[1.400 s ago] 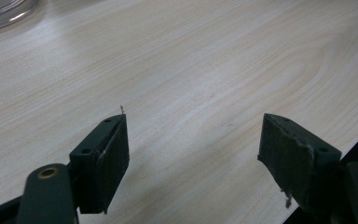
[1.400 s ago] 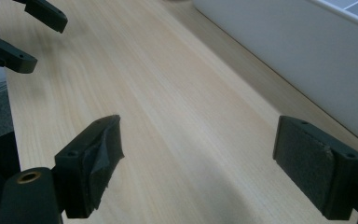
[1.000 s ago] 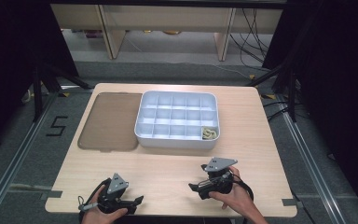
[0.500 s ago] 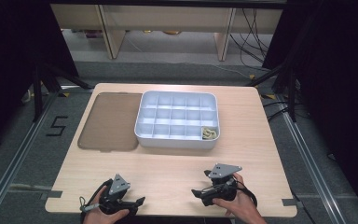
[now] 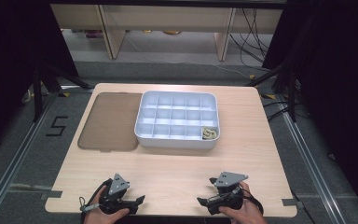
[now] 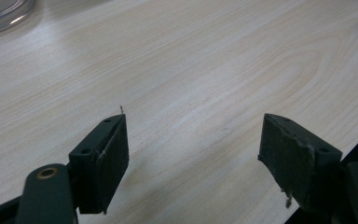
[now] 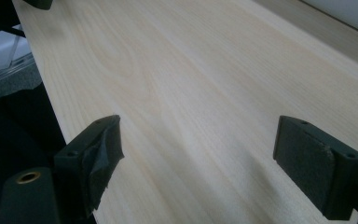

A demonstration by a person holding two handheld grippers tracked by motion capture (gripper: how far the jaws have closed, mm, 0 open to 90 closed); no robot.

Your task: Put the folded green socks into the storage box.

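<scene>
From the high view, a wooden table (image 5: pixel 177 163) held a white tray with many little boxes (image 5: pixel 177 119) in the middle. Some small pale bits (image 5: pixel 209 134) lay in its front right corner box. A flat brown lid (image 5: pixel 109 121) lay just beside the tray, on its left. Near the front edge, the left gripper (image 5: pixel 140 199) and the right gripper (image 5: pixel 201 201) sat in the person's hands, well apart, pointing toward each other.

In the left gripper view, the jaws stood wide apart over bare wood and held nothing.

In the right gripper view, the jaws were wide too, with nothing between them but table. The table edge showed at the left.
</scene>
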